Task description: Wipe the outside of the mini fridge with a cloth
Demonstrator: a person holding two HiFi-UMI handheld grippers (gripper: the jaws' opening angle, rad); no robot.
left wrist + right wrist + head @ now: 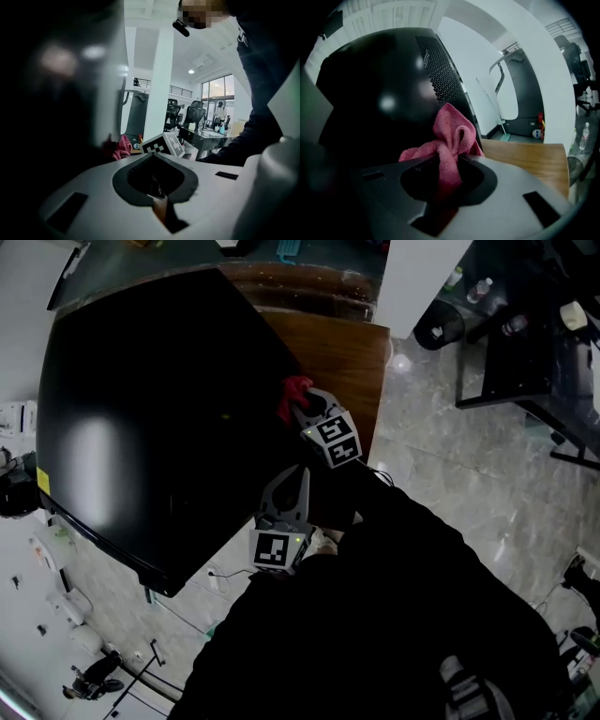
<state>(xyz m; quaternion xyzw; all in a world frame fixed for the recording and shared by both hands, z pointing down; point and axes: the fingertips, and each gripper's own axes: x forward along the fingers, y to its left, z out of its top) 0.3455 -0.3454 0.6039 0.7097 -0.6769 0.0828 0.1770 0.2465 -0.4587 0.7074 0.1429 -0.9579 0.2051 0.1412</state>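
my right tongs (446, 174) are clamped on the pink cloth (451, 133), which sits at the fridge (159, 409) side by the counter (345, 357). my left tongs (158, 196) are closed on nothing, near. i judge i'm mid-wipe; the next move calls for dragging the cloth along that side with firm contact.

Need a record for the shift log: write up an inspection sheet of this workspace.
Surface: wooden table, bare beside the fridge.
Job's things: black mini fridge on the table; red cloth at its edge.
Clutter: nothing seen.
Grippers: right hand-held gripper shut on the cloth; left hand-held gripper shut, empty.
Cables: thin leads on the tiled floor.
Surroundings: dark desk with bottles.
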